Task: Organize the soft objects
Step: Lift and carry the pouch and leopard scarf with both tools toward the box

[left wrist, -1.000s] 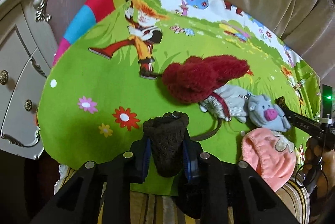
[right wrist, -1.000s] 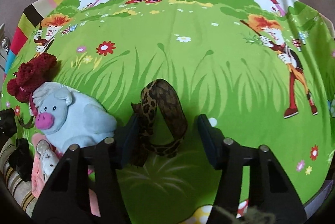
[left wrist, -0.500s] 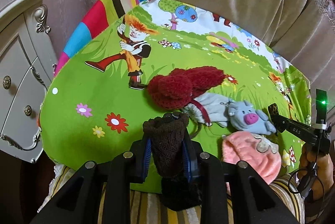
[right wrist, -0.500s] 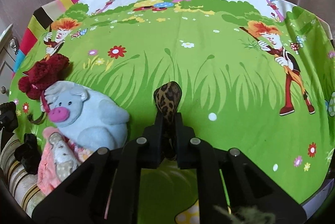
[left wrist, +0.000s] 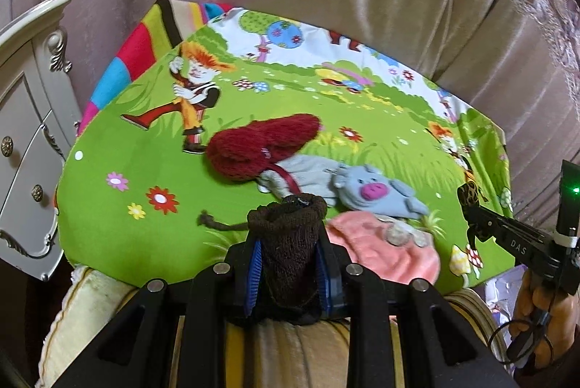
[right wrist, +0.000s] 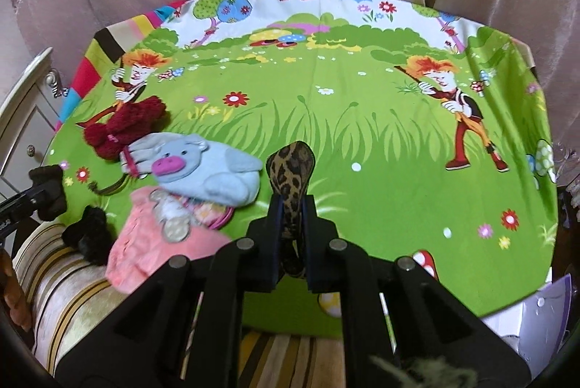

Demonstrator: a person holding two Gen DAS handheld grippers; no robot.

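Left gripper [left wrist: 290, 261]: pinching brown knit [left wrist: 290, 243].
Right gripper [right wrist: 293, 235]: clamped on leopard piece [right wrist: 290, 170].
Left: 3 items ahead, unsorted.

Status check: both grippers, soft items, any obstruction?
Left gripper shut on brown knit. Right gripper shut on leopard-print piece. Nothing blocking either.

We note both grippers are matte black plastic. Left gripper [left wrist: 288, 273]: blue pads, four round silver screws. Right gripper [right wrist: 291, 235]: dark blue pads, same four screws; from the left view, "DAS" lettering, a green LED, thin black cable loops.
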